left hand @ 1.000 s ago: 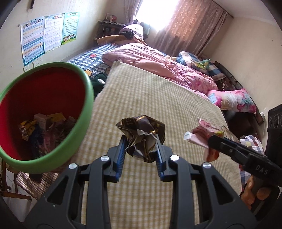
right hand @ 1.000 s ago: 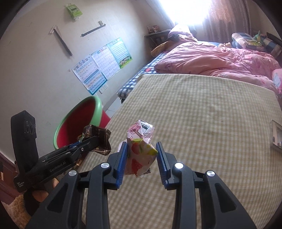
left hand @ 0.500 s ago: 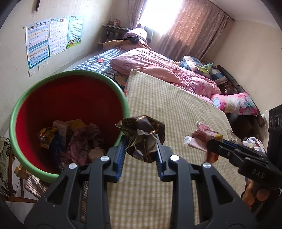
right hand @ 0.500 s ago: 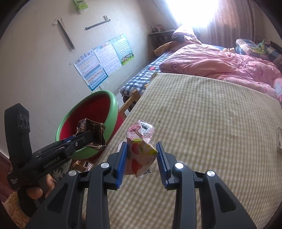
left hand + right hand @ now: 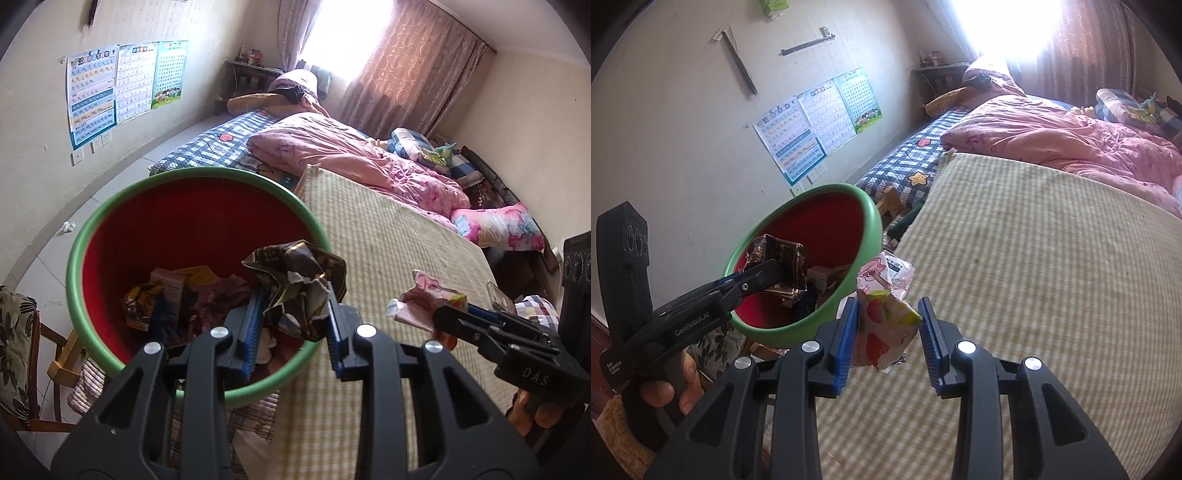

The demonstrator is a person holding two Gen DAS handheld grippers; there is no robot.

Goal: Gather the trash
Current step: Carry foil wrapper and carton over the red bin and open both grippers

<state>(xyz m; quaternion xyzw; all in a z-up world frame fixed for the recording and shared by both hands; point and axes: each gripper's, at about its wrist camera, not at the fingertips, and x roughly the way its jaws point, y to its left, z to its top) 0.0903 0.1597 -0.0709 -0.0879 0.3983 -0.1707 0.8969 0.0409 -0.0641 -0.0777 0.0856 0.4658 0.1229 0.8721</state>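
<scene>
My left gripper [image 5: 293, 325] is shut on a crumpled dark brown wrapper [image 5: 301, 286] and holds it over the near rim of a red bin with a green rim [image 5: 110, 221], which holds several pieces of trash. My right gripper [image 5: 888, 332] is shut on a pink snack packet [image 5: 886, 314] with strawberry print, above the checked mat [image 5: 1034, 258], just right of the bin [image 5: 871, 221]. The right gripper with its packet [image 5: 424, 299] also shows in the left wrist view. The left gripper with the wrapper [image 5: 779, 258] shows in the right wrist view.
The bin stands at the left edge of the bed, on a wooden chair [image 5: 55, 365]. A pink quilt [image 5: 351, 158] and pillows [image 5: 498, 229] lie at the far end. Posters [image 5: 122, 85] hang on the left wall. A white scrap [image 5: 67, 226] lies on the floor.
Both grippers have moved left toward the bin with their trash. The wrapper is now over the bin's inside. The right gripper's jaws look slightly wider than before.
</scene>
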